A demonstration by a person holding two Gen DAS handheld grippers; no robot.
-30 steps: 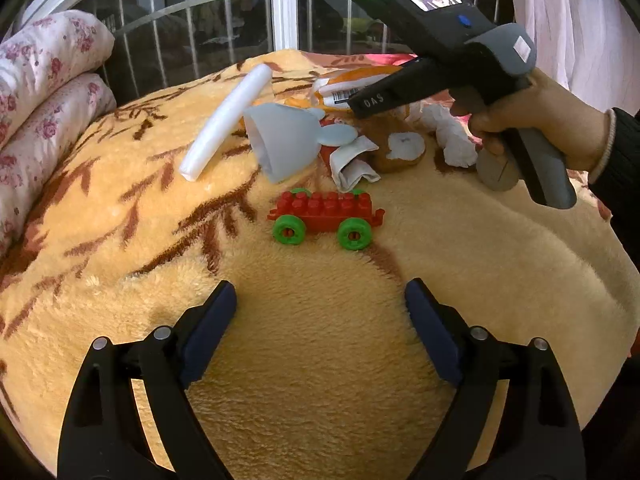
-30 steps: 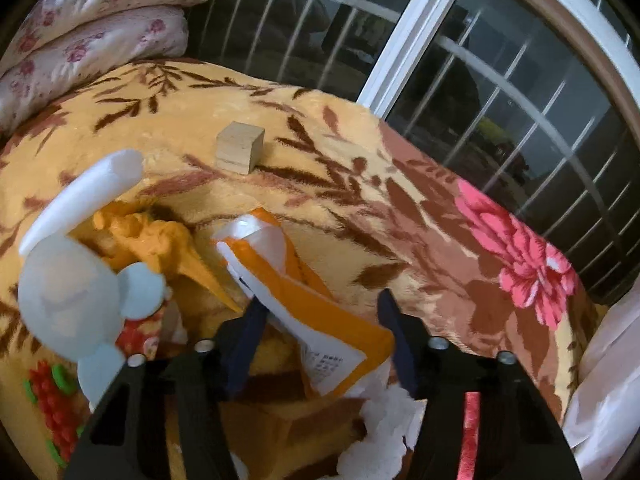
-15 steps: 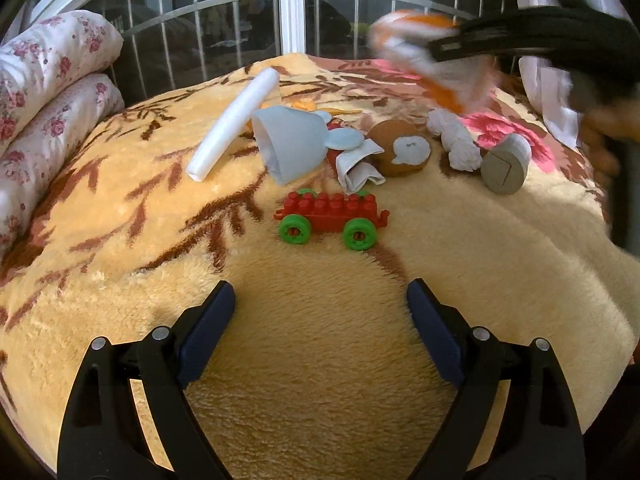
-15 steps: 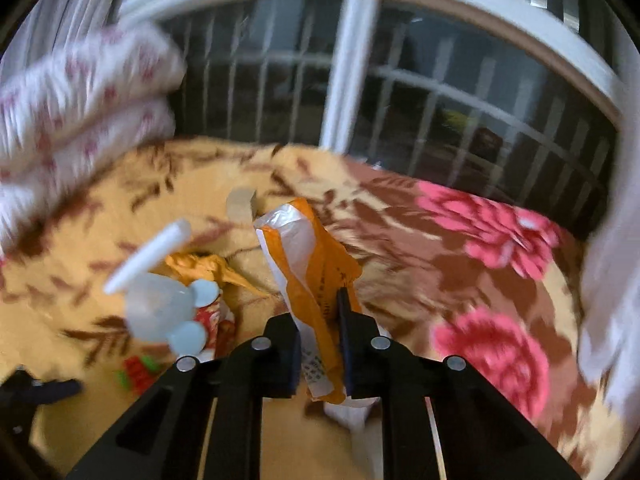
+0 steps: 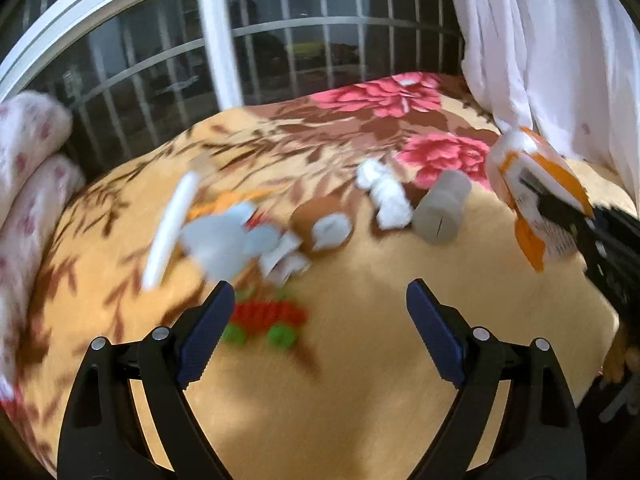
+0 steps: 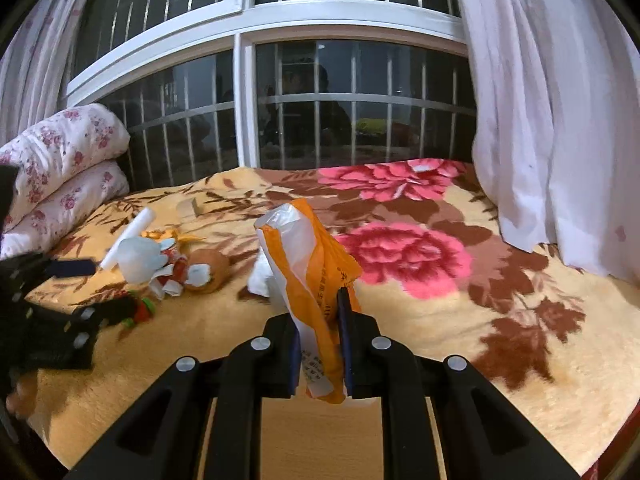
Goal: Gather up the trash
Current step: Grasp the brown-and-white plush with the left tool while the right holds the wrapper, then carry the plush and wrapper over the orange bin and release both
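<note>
The right gripper (image 6: 320,320) was clamped on the orange-and-white wrapper (image 6: 308,256), lifted clear above the blanket (image 6: 400,320); the left gripper (image 5: 320,320) hung wide open, empty, over scattered litter.

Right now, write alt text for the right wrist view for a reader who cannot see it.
The right hand-held gripper is shut on a crumpled orange and white plastic wrapper, held upright above a yellow floral fleece blanket. To the left, a pile of litter and toys lies on the blanket, including a white foam tube; behind are a barred window and a white curtain.
</note>
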